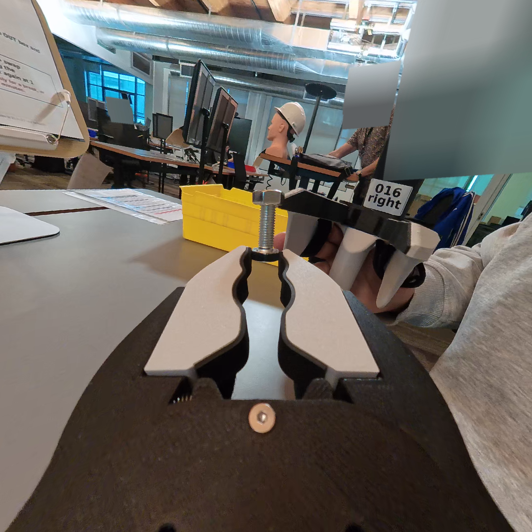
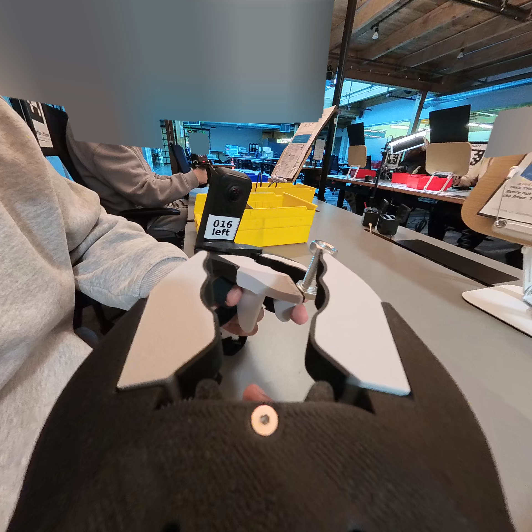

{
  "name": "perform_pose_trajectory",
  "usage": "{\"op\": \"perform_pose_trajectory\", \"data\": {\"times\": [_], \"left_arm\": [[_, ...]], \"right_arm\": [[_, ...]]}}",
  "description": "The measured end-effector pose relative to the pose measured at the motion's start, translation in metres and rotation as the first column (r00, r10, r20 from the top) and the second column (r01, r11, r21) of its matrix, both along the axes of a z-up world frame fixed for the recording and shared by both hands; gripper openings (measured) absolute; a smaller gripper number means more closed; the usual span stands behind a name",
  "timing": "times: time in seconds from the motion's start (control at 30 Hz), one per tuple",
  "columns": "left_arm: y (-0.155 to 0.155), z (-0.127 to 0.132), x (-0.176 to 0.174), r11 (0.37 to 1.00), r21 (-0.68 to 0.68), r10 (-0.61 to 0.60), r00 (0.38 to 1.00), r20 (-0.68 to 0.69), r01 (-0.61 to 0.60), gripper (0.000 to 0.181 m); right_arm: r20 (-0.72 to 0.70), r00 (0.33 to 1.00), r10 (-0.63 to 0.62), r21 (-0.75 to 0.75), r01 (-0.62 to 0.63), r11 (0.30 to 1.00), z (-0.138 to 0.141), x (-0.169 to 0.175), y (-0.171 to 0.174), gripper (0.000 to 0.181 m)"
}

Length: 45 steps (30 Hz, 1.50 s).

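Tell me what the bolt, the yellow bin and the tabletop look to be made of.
Bolt: bright silvery metal, probably zinc-plated steel; shiny threads and hex head. The left gripper is shut on the nut at its lower end. Yellow bin: moulded plastic, glossy, with ribbed walls. Tabletop: smooth matte grey, likely laminate; core not visible.
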State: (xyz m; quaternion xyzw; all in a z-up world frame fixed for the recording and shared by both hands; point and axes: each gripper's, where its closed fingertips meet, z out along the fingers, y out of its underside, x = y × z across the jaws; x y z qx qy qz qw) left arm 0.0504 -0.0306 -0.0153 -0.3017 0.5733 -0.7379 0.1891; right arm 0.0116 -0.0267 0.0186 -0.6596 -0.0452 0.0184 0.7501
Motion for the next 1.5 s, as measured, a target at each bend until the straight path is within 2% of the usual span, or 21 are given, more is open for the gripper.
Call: {"op": "perform_pose_trajectory", "data": {"times": [0.33, 0.53, 0.67, 0.77, 0.93, 1.2, 1.5], "left_arm": [[-0.005, -0.001, -0.003, 1.0, 0.023, -0.016, 1.0, 0.012, 0.016, 0.018], [0.0, -0.001, 0.0, 1.0, 0.003, 0.0, 1.0, 0.0, 0.0, 0.018], [-0.001, 0.0, -0.001, 1.0, 0.011, -0.003, 1.0, 0.008, 0.002, 0.018], [-0.003, -0.001, -0.002, 1.0, 0.021, -0.01, 1.0, 0.012, 0.01, 0.018], [-0.005, -0.001, -0.003, 1.0, 0.027, -0.017, 1.0, 0.014, 0.016, 0.018], [0.0, -0.001, 0.0, 1.0, 0.007, -0.003, 1.0, 0.001, 0.003, 0.018], [-0.007, -0.002, -0.004, 0.999, 0.037, -0.03, 0.999, 0.013, 0.029, 0.018]], "right_arm": [[-0.054, 0.999, -0.009, 0.012, 0.01, 1.0, 0.0, 0.007, -0.001, 0.075], [-0.037, 0.999, 0.032, 0.003, -0.032, 0.999, -0.001, -0.001, -0.001, 0.066], [-0.041, 0.999, 0.007, 0.02, -0.006, 1.0, 0.002, 0.005, -0.003, 0.066], [-0.055, 0.998, -0.021, 0.04, 0.023, 0.999, 0.005, 0.012, -0.006, 0.069], [-0.09, 0.996, 0.001, 0.019, 0.001, 1.0, 0.0, 0.01, -0.002, 0.073], [-0.043, 0.998, 0.035, 0.018, -0.034, 0.999, 0.002, -0.001, -0.002, 0.065], [-0.074, 0.997, -0.033, 0.051, 0.037, 0.998, 0.009, 0.016, -0.01, 0.061]]}}
